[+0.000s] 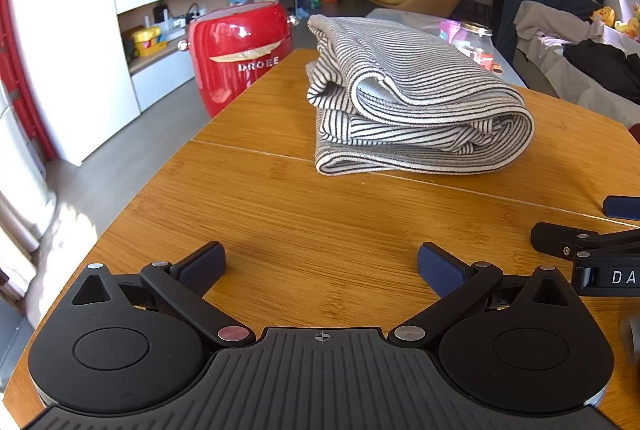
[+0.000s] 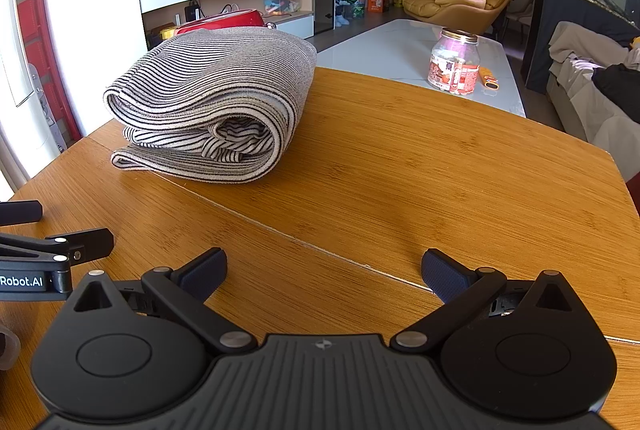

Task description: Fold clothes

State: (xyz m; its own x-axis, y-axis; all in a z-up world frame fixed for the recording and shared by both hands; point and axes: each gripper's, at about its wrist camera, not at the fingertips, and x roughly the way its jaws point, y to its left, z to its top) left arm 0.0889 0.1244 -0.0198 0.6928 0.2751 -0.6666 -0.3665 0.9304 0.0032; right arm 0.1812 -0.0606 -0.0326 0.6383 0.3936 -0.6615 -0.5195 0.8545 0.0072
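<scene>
A black-and-white striped garment lies folded in a thick bundle on the wooden table; it also shows in the right wrist view. My left gripper is open and empty, low over the table, short of the bundle. My right gripper is open and empty, also low over the table, with the bundle ahead to its left. Each gripper shows at the edge of the other's view: the right gripper and the left gripper.
A red appliance stands on the floor beyond the table's far left edge. A grey coffee table behind carries a glass jar. A sofa with dark clothing is at the right.
</scene>
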